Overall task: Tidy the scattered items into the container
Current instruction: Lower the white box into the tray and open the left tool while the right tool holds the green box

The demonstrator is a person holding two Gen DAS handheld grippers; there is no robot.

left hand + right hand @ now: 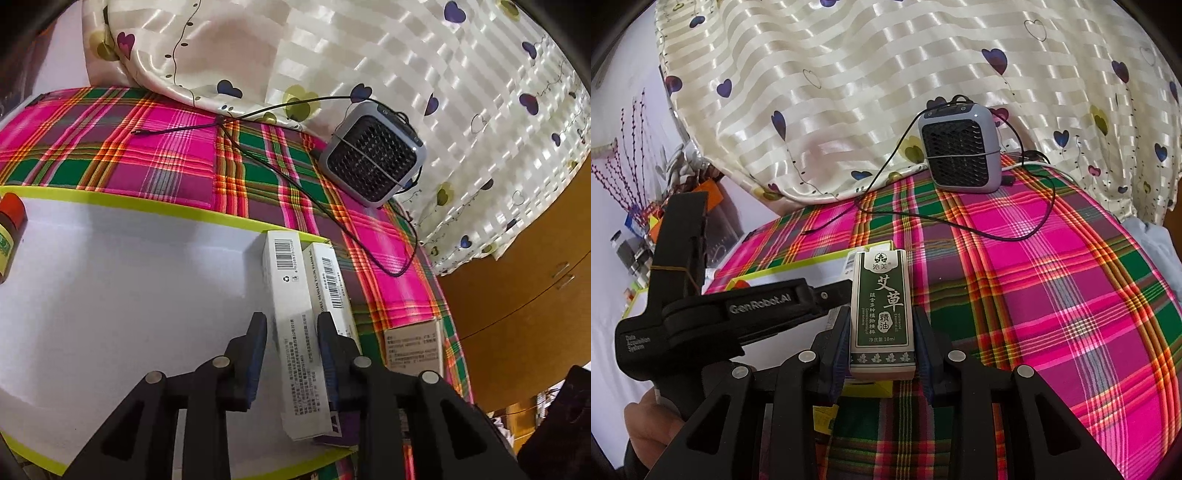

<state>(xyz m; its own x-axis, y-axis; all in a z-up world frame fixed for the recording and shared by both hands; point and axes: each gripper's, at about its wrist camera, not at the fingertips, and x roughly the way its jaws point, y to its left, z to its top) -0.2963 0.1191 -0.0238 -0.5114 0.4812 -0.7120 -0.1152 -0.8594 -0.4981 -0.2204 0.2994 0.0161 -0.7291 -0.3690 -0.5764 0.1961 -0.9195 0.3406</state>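
Over tray, left tongs sit open around white box; right tongs clamp green box w/ low grip, so it could tip out.

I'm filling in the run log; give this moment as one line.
left gripper: jaws around white box in container | right gripper: shut on green box, outside container

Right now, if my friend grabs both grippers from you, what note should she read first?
Left gripper: jaws open around the white box, which lies in the container.
Right gripper: shut on the green box, above the plaid cloth.
Done: red-capped bottle inside; slim box at the rim.
Left: drop in the green box, then probably fetch the labelled box off the cloth.
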